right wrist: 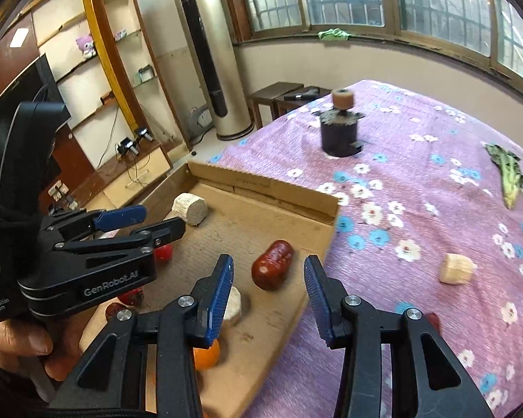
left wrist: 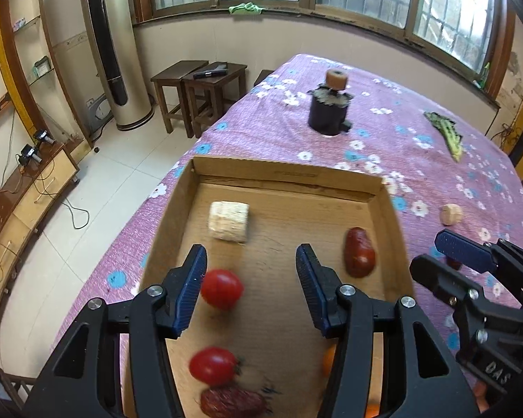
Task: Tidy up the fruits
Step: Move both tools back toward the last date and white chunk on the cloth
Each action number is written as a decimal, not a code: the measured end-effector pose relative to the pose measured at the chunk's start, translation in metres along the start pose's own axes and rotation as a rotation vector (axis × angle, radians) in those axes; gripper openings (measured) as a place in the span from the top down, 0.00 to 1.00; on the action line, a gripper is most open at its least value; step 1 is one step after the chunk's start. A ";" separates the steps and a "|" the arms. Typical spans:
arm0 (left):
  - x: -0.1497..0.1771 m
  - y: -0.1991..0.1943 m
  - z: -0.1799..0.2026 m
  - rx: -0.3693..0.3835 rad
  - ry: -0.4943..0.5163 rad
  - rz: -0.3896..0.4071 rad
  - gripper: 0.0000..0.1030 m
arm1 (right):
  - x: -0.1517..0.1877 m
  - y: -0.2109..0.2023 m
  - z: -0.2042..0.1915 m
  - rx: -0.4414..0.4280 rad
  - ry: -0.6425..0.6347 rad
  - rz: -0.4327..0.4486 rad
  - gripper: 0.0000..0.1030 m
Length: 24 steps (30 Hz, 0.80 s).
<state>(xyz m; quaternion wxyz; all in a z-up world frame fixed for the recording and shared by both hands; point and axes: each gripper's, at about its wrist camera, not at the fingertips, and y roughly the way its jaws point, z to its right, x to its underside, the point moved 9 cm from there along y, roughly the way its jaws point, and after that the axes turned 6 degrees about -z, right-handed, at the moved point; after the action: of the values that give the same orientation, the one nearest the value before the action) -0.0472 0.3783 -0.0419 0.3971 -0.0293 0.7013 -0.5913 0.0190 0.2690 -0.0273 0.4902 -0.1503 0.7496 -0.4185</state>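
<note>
Both grippers hang over the cardboard box (left wrist: 387, 188) with nothing in them: left gripper (left wrist: 251, 261) wide apart, right gripper (right wrist: 268, 271) narrower. Tomatoes (left wrist: 222, 289) and a red date (left wrist: 359, 252) lie inside the box

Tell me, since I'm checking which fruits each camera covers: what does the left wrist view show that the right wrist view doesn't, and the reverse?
Only the left wrist view shows two whole cherry tomatoes inside the cardboard tray.

Only the right wrist view shows the hand holding the left gripper, a pale chunk behind its own finger, and more of the orange fruit.

Both show the pale corn piece, the red date, the loose pale piece on the cloth, the green vegetable and the dark stand.
</note>
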 end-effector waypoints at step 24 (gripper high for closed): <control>0.033 -0.026 0.083 0.114 0.101 -0.003 0.47 | 0.047 -0.052 0.096 0.103 0.137 0.019 0.57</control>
<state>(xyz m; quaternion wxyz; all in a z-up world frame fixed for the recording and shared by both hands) -0.0316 0.2867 -0.0361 0.3614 0.0223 0.6857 -0.6314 0.0695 0.1610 -0.0318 0.4487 -0.0890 0.7604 -0.4611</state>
